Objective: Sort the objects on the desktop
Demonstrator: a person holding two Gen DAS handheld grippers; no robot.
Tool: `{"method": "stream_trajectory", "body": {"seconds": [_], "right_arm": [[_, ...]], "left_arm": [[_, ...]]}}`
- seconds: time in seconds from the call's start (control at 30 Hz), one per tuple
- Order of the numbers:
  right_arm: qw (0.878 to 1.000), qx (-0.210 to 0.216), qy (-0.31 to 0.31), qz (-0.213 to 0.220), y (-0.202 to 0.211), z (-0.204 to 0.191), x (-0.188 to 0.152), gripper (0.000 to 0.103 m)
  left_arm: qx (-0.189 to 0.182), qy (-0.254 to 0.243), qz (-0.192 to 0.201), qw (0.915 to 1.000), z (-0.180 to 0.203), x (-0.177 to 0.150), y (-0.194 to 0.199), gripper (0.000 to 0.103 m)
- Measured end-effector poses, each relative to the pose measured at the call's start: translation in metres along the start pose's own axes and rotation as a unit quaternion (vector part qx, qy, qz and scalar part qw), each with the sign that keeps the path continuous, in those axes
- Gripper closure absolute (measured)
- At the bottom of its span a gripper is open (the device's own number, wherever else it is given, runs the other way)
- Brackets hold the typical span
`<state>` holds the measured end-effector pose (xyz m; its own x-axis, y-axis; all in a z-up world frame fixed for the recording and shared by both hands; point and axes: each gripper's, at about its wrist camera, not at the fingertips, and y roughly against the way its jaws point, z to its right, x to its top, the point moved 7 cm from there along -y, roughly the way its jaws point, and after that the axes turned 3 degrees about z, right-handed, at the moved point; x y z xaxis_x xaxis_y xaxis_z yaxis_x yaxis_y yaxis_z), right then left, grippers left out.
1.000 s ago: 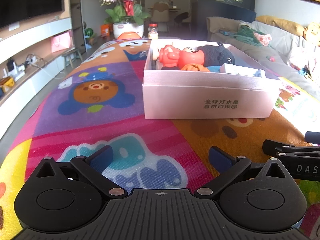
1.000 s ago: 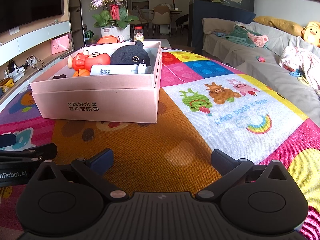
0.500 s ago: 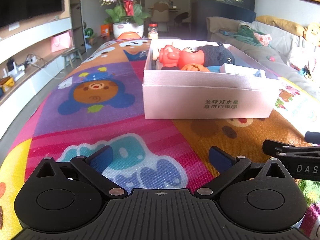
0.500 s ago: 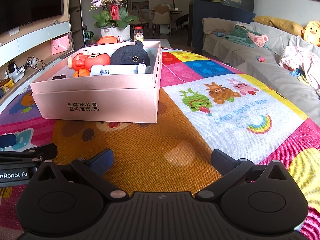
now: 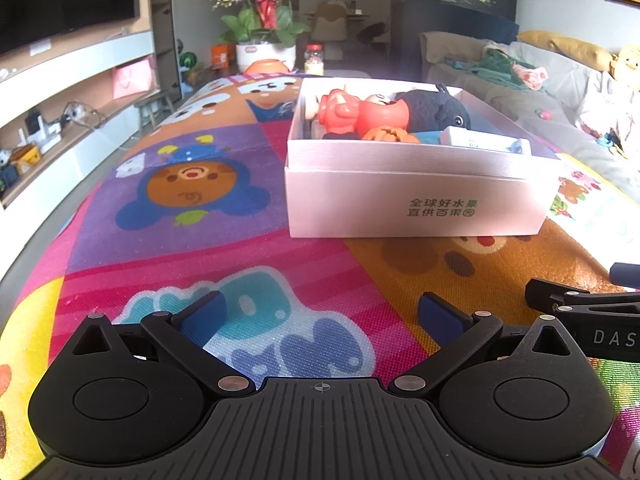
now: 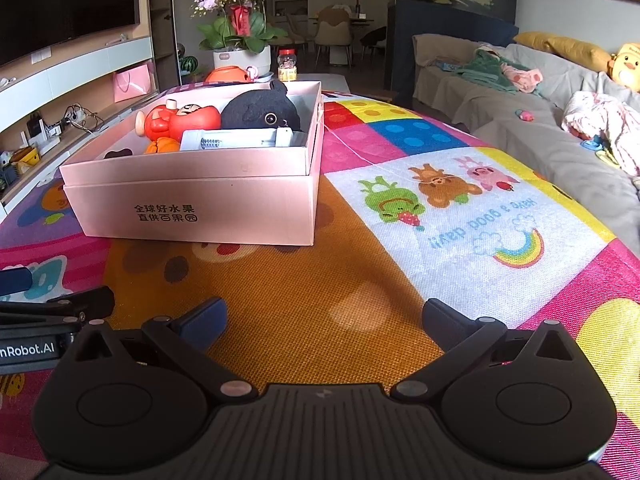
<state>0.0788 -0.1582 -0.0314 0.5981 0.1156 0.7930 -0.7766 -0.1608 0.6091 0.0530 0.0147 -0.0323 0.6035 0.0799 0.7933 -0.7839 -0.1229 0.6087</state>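
Nothing has moved since the earlier frames: I read both grippers and the box contents in the same positions. Left gripper (image 5: 322, 314): jaws spread wide, nothing between the blue pads (image 5: 202, 316), held low over the play mat (image 5: 192, 240). Right gripper (image 6: 324, 320): jaws equally wide, empty, over the orange mat panel. Pink box (image 6: 192, 200) stands on the mat ahead of both grippers, well apart from them. Inside it lie a red toy figure (image 6: 176, 122), a black plush (image 6: 260, 114), a small orange toy (image 6: 162, 146) and a white flat item (image 6: 236, 139).
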Motion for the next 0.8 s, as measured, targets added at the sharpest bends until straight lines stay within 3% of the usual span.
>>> {"method": "stream_trajectory", "body": {"seconds": [0.8], "right_arm": [[1.000,-0.001,-0.003,0.001,0.0018,-0.0042,-0.0017,0.000]], "left_arm": [[-0.001,0.001,0.001,1.0000,-0.0024,0.0016,-0.0032,0.000]]}}
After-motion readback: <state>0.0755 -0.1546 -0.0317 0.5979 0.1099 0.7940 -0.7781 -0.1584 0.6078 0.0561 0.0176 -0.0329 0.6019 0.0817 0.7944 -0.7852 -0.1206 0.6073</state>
